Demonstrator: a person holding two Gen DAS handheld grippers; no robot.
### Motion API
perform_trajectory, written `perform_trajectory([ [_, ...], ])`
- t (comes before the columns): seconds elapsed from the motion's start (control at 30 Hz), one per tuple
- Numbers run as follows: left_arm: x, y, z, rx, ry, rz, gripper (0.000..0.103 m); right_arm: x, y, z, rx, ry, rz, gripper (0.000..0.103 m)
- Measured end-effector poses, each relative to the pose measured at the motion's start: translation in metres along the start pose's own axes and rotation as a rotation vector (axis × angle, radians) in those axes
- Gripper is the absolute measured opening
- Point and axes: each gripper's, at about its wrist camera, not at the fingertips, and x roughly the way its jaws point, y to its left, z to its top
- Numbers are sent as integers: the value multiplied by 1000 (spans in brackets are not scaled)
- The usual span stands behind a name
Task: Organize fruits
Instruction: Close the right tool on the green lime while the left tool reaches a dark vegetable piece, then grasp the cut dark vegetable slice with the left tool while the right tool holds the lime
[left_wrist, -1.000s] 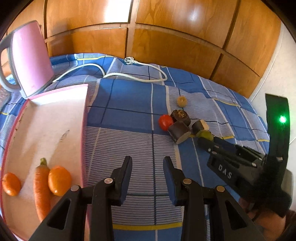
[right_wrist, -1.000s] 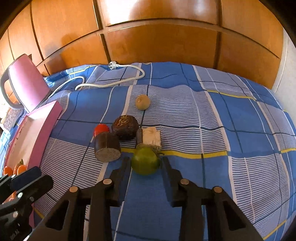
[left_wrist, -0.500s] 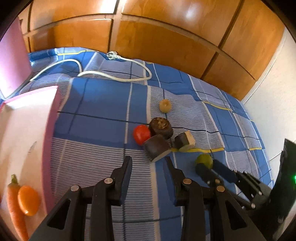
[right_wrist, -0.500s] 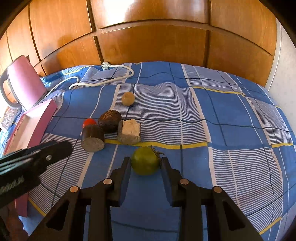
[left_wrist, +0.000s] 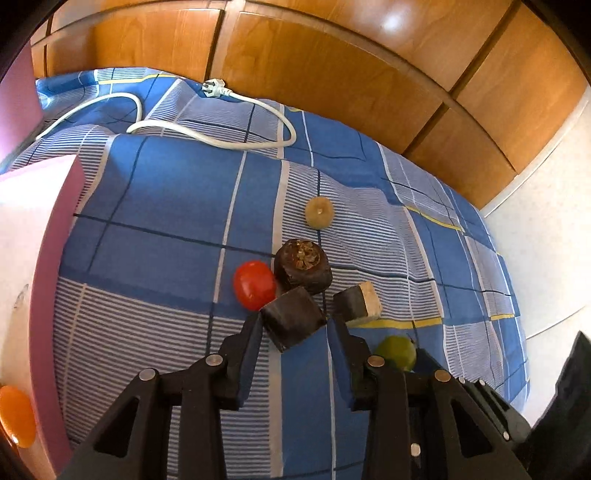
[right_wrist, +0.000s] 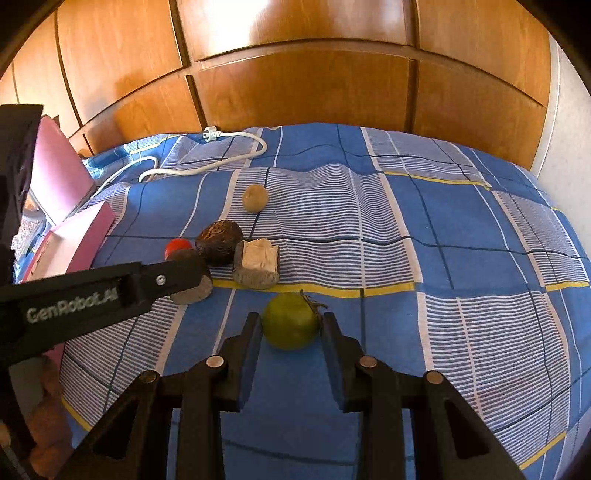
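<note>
Tomato (left_wrist: 254, 284) left of 2 touching chunks (left_wrist: 292, 322) (cable (left_wrist: 207, 133) behind).

Left gripper (left_wrist: 294, 330) angled steeply down, jaws just opened a little wider, tips flanking dark cut chunk (left_wrist: 293, 317), pads not clearly pressing it. Right gripper (right_wrist: 290, 326) also pitched down, jaws narrow, closed against both sides of green fruit (right_wrist: 290, 320). Left gripper's black body crosses right wrist view from left.
</note>
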Motion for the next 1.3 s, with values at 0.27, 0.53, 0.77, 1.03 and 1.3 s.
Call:
perform_trajectory([
  [0.27,12,2,7,-46,13,-49,40,0,1,0,2,-5,-3,33],
  [0.53,2,4,-4,-7,0,-52,37,-1,0,0,9,-3,0,33],
  [0.77,-18,11,-25,30,3,-40,35,-6,3,-2,15,5,5,33],
  [1.03,-38,17,-53,75,2,-25,23,-14,9,-10,16,13,31,33],
  [1.3,-46,22,-62,62,1,-56,21,-22,10,-20,27,27,31,33],
])
